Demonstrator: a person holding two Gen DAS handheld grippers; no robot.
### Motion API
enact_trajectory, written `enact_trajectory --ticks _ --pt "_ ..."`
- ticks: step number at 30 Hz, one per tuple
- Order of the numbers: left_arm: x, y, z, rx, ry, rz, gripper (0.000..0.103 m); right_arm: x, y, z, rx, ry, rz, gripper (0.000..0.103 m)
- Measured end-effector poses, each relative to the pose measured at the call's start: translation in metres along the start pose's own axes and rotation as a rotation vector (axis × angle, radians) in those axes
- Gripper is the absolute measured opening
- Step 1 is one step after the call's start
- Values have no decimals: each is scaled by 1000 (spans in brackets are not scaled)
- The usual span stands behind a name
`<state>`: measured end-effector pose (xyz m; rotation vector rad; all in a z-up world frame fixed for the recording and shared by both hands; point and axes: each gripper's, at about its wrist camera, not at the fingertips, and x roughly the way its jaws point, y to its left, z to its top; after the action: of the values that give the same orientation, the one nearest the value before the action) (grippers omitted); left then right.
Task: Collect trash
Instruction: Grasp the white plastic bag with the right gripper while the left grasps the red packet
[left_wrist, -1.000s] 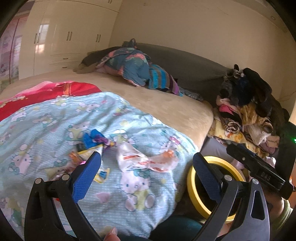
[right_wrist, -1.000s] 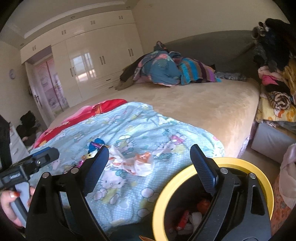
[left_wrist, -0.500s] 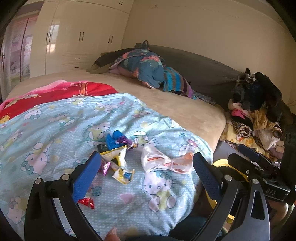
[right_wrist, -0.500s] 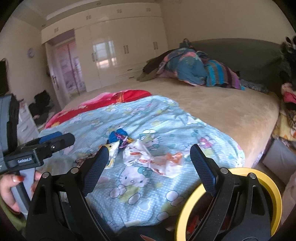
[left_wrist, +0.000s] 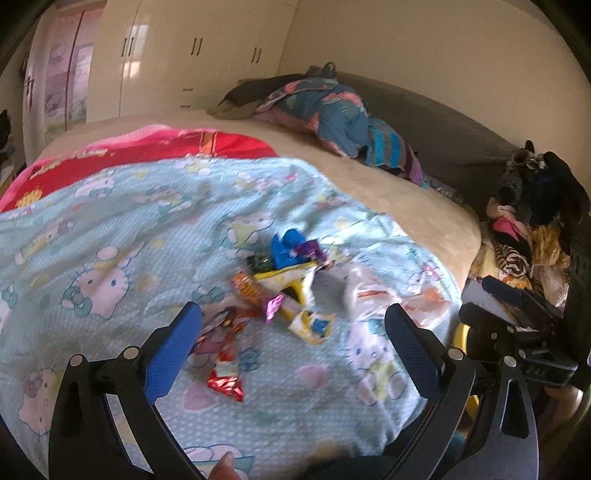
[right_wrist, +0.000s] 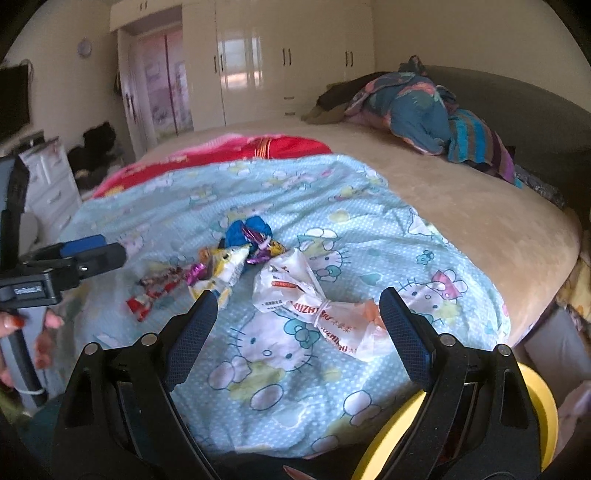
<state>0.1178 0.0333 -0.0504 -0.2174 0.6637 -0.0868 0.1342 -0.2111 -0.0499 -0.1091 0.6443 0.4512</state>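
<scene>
White knotted wrapper (right_wrist: 317, 306) lies crosswise between right claw (right_wrist: 295, 325) fingers.

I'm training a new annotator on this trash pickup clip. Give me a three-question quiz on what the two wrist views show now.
1. True or false: the right gripper is shut on the white knotted bag.
2. Which lies nearest the white knotted bag? A) the red blanket B) the yellow and white wrapper C) the striped bedding
3. Fill in: the wrappers lie on a light ____ cartoon-cat blanket.

Key
1. False: its jaws stand open, with the bag lying ahead between them.
2. B
3. blue
</scene>
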Motion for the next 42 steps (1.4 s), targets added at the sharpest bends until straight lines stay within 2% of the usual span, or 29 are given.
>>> enact_trajectory --ticks 8,15,16,17,20,23,27,31,35,37,39,42 --pt "20 26 -16 -32 74 49 96 41 1 4 -93 83 -22 81" --pt "41 45 -30 -86 147 52 94 74 -4 5 -123 144 -33 81" --pt "44 47 -32 -92 156 49 91 79 -4 5 -126 154 -38 81" --pt "46 48 -33 -94 165 44 83 85 -5 5 -131 167 -45 81" --pt "53 50 -37 -103 193 39 74 102 -6 0 -162 208 -70 81" --pt "57 50 -40 -104 208 32 62 117 -7 -6 -169 246 -69 79" --pt "66 50 -44 -109 238 25 47 132 -6 -15 -152 304 -57 68" --pt "69 53 -47 -118 249 23 42 142 -3 -22 -136 331 -78 62" --pt "71 57 -50 -130 256 27 34 138 -2 -27 -129 324 -88 56" --pt "72 59 -50 -138 258 26 29 134 -6 -29 -101 317 -80 52" --pt "72 59 -50 -140 258 22 20 128 -9 -29 -64 306 -65 49" --pt "70 58 -51 -137 257 8 19 120 -12 -29 -2 285 -36 47"
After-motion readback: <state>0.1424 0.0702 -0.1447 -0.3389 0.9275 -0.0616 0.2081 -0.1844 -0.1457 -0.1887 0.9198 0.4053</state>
